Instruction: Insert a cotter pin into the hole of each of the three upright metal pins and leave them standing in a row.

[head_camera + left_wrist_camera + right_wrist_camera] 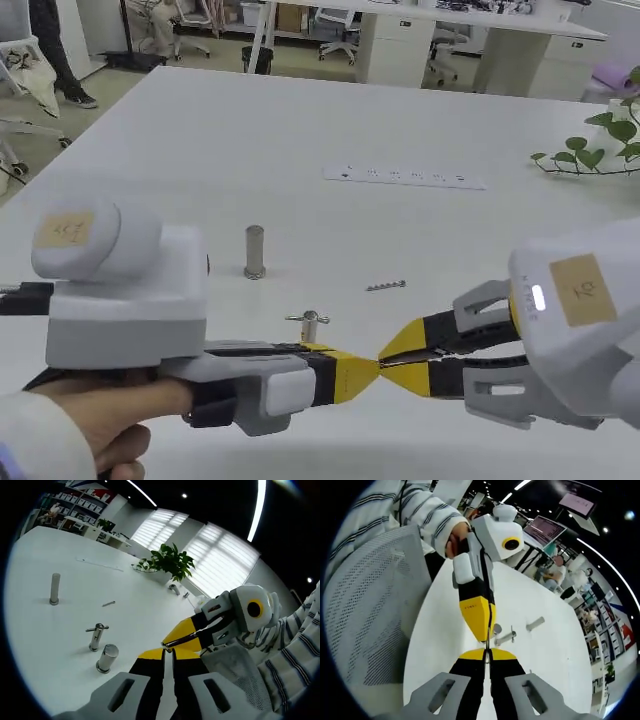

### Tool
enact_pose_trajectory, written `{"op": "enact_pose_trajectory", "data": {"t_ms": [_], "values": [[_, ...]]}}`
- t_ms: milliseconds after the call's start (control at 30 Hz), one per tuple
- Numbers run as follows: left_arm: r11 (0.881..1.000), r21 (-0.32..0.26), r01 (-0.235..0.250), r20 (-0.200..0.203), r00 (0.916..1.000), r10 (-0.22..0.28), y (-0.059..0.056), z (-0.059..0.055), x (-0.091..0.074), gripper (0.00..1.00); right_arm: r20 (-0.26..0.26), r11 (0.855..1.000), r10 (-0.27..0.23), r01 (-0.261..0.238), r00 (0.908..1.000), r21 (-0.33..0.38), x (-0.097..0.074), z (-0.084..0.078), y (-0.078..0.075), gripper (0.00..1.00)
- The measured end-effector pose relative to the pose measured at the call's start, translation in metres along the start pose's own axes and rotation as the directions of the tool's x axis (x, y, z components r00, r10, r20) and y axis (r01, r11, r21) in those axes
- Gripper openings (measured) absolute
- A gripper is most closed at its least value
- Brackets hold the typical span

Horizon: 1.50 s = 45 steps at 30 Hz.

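My left gripper [372,368] and right gripper [388,362] meet tip to tip low over the table's near edge. Both are shut on a thin cotter pin [169,644], a sliver of metal between the yellow tips [488,641]. Just behind them stands a metal pin [309,325] with a cotter pin through its hole. A bare upright pin [255,251] stands farther back. A third upright pin [107,658] stands close to the left jaws, beside the pinned one [96,636]. A loose cotter pin [386,286] lies on the table.
A white power strip [404,177] lies across the far middle of the white table [200,150]. A leafy plant [600,140] sits at the right edge. Chairs and desks stand beyond the table.
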<state>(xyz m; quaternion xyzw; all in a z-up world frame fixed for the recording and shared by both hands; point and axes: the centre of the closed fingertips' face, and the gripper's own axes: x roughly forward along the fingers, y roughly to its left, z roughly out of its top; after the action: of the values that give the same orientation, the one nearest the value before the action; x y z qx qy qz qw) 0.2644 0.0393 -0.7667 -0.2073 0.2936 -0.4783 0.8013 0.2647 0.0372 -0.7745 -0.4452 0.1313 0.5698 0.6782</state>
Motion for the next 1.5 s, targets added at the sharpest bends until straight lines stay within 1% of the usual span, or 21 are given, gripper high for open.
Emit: {"op": "enact_pose_trajectory", "data": {"t_ms": [100,167,367,533,600,700,867,900,967,1033,1100,1167,1200,1233,1300,1400,1500], "values": [[1.0,-0.004,-0.006,0.005,1.0,0.006,0.0009,-0.0002,-0.0002,0.03,-0.002,1.0,0.001,-0.001,1.0,-0.008,0.0,0.0001,0.0006,0.02],[1.0,-0.026,-0.005,0.01,0.9999,0.005,0.001,-0.0004,0.0001,0.03,-0.006,1.0,-0.002,0.002,1.0,-0.014,0.0001,-0.0001,0.0006,0.02],[0.999,-0.044,-0.01,0.036,0.9993,0.012,0.0026,0.0017,0.0013,0.03,-0.006,1.0,-0.01,0.01,0.9999,-0.014,-0.0001,0.0006,-0.0005,0.02],[0.999,-0.038,-0.007,0.036,0.9993,0.009,0.0021,0.0012,0.0013,0.03,-0.006,1.0,-0.008,0.008,0.9999,-0.016,0.0004,0.0013,0.0003,0.02],[1.0,-0.024,-0.008,0.038,0.9992,0.009,0.0023,0.0013,0.0008,0.03,-0.004,1.0,-0.007,0.007,1.0,-0.016,0.0008,0.0017,0.0006,0.03],[0.999,-0.033,-0.01,0.037,0.9993,0.011,0.0027,0.0008,0.0005,0.03,-0.007,1.0,-0.007,0.007,1.0,-0.021,0.0013,0.0018,0.0008,0.03],[0.997,-0.071,-0.013,0.04,0.999,0.016,0.0038,0.0011,0.0015,0.03,-0.017,0.999,-0.011,0.011,0.9998,-0.037,0.0012,0.001,0.0006,0.03],[0.997,-0.073,-0.013,0.041,0.9991,0.016,0.0037,0.0011,0.0016,0.03,-0.021,0.999,-0.011,0.01,0.9997,-0.045,0.0011,0.0007,0.0009,0.03],[0.999,-0.054,-0.005,0.032,0.9995,0.007,0.0026,-0.0004,0.0014,0.03,-0.021,0.999,-0.006,0.005,0.9998,-0.046,0.0009,0.001,0.0021,0.03],[0.997,-0.071,-0.003,0.032,0.9995,0.005,0.0024,-0.0004,0.001,0.03,-0.021,0.999,-0.008,0.007,0.9997,-0.049,0.0006,0.0014,0.0024,0.03],[0.996,-0.091,-0.01,0.036,0.9993,0.013,0.0042,0.0001,0.0008,0.03,-0.023,0.999,-0.009,0.008,0.9997,-0.05,0.0004,0.0015,0.0023,0.03],[0.995,-0.095,-0.023,0.036,0.999,0.027,0.0068,0.0001,0.0002,0.01,-0.022,0.999,-0.009,0.008,0.9997,-0.051,0.0003,0.0016,0.0022,0.03],[0.992,-0.123,-0.019,0.032,0.9992,0.023,0.006,-0.0004,0.0,0.01,-0.021,0.999,-0.007,0.006,0.9997,-0.053,0.0002,0.0018,0.0026,0.03],[0.991,-0.136,-0.021,0.026,0.9994,0.024,0.0067,-0.0009,-0.0005,0.01,-0.02,0.998,-0.006,0.005,0.9998,-0.055,0.0001,0.0023,0.0031,0.03],[0.991,-0.132,-0.019,0.025,0.9994,0.022,0.006,-0.001,-0.0009,0.01,-0.019,0.998,-0.006,0.005,0.9998,-0.059,0.0001,0.0027,0.0033,0.03],[0.994,-0.106,-0.023,0.021,0.9995,0.026,0.0051,-0.001,-0.002,0.0,-0.014,0.998,-0.006,0.005,0.9999,-0.063,0.0001,0.0037,0.0031,0.03],[0.995,-0.102,-0.025,0.026,0.9993,0.027,0.0053,0.0001,-0.0027,0.0,-0.009,0.998,-0.009,0.008,0.9999,-0.064,0.0003,0.0044,0.002,0.04]]}}
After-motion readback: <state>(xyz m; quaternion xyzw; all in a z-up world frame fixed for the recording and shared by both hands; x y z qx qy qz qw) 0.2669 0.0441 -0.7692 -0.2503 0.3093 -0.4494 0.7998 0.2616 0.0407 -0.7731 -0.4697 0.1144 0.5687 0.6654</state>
